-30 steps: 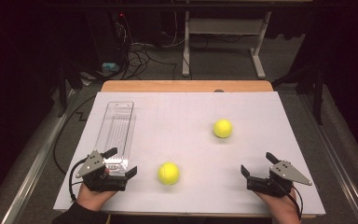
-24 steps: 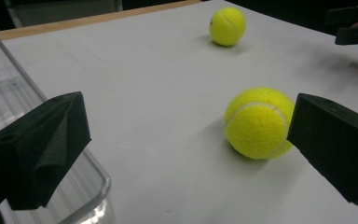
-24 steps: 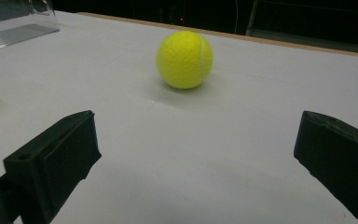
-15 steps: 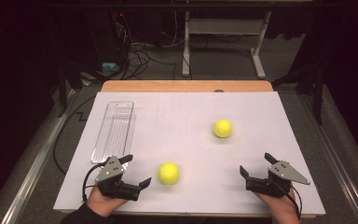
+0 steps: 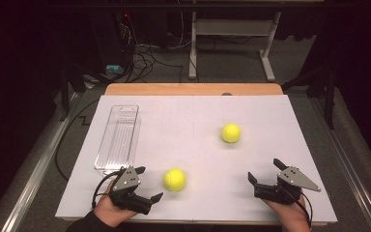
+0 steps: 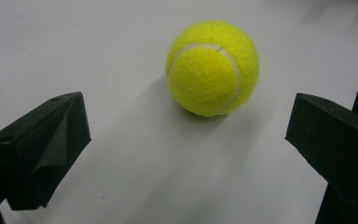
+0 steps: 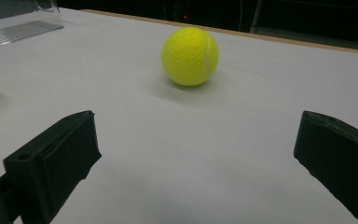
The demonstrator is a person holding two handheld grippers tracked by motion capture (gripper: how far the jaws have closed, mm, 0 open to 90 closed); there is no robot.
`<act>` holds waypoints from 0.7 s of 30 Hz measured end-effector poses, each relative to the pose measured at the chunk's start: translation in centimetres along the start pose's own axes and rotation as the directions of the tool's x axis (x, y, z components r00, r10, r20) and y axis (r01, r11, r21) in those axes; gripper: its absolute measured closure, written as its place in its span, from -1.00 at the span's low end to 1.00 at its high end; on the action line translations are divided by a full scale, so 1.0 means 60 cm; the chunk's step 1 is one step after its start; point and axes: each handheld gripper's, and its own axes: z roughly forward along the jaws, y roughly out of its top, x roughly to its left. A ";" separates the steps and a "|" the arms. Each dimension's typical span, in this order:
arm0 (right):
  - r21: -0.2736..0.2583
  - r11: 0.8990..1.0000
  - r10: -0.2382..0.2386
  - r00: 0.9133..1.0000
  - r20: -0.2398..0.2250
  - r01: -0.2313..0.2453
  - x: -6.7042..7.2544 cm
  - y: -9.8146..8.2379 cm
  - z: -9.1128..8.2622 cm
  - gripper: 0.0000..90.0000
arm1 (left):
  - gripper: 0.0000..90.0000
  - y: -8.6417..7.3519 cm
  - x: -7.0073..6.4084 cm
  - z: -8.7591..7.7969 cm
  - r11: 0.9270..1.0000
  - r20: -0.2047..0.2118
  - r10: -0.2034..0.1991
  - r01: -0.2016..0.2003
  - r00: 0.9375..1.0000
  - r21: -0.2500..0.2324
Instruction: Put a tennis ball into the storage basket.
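Nearest the person's edge of the white surface (image 5: 198, 145), the left claw (image 5: 148, 186) sits low in the left hand (image 5: 107, 210), its jaws spread wide and holding nothing. Just beyond its tips lies the near tennis ball (image 5: 175, 179), resting on the sheet and apart from both jaws; in the left gripper view that near tennis ball (image 6: 213, 67) sits between the lines of the two black jaws but ahead of them, its seam curving across the front.

Across at the right, the right claw (image 5: 265, 172) is held in the right hand (image 5: 290, 212), jaws likewise wide apart and empty, with the grey plate on top. Farther up the sheet, well apart from it, rests the far tennis ball (image 5: 231, 133); the right gripper view shows this far tennis ball (image 7: 189, 56) ahead and between its jaws.

Toward the left side, a clear plastic tray (image 5: 118, 140) lies lengthwise on the sheet. Beyond the wooden far edge, cables (image 5: 145, 55) trail over the floor beside a white frame (image 5: 232, 36).
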 end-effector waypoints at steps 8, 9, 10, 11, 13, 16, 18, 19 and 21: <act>0.000 1.000 -0.002 1.000 -0.005 0.002 0.003 0.000 0.000 -1.00 | -0.99 -0.001 -0.004 0.012 0.998 0.011 0.004 -0.005 1.000 0.070; -0.001 1.000 -0.001 1.000 -0.007 0.001 0.003 0.000 0.000 -1.00 | -0.99 -0.001 -0.004 0.014 0.996 0.015 0.001 -0.003 1.000 0.085; -0.002 1.000 -0.003 1.000 -0.009 0.003 0.003 0.000 0.000 -1.00 | -0.99 -0.001 -0.005 0.015 0.996 0.017 0.001 -0.003 1.000 0.092; -0.002 1.000 -0.003 1.000 -0.009 0.003 0.003 0.000 0.000 -1.00 | -0.99 -0.001 -0.005 0.016 0.995 0.018 0.003 -0.004 1.000 0.103; -0.003 1.000 -0.002 1.000 -0.013 0.002 0.004 0.001 0.001 -1.00 | -0.99 -0.001 -0.005 0.020 0.993 0.022 0.001 -0.004 1.000 0.122; -0.001 1.000 -0.008 1.000 -0.012 0.008 0.005 0.002 0.001 -1.00 | -0.99 -0.001 -0.006 0.023 0.990 0.023 0.005 -0.008 1.000 0.142; -0.004 1.000 -0.011 1.000 -0.010 0.011 0.004 0.005 0.000 -1.00 | -0.99 0.000 -0.005 0.028 0.986 0.024 0.002 -0.006 1.000 0.168; -0.006 1.000 -0.009 1.000 -0.011 0.009 0.004 0.006 -0.001 -1.00 | -0.99 0.001 -0.004 0.029 0.985 0.021 -0.005 0.001 1.000 0.172; -0.007 1.000 -0.014 1.000 -0.012 0.014 0.003 0.010 -0.001 -1.00 | -0.99 0.004 -0.002 0.030 0.981 0.026 -0.012 0.007 1.000 0.193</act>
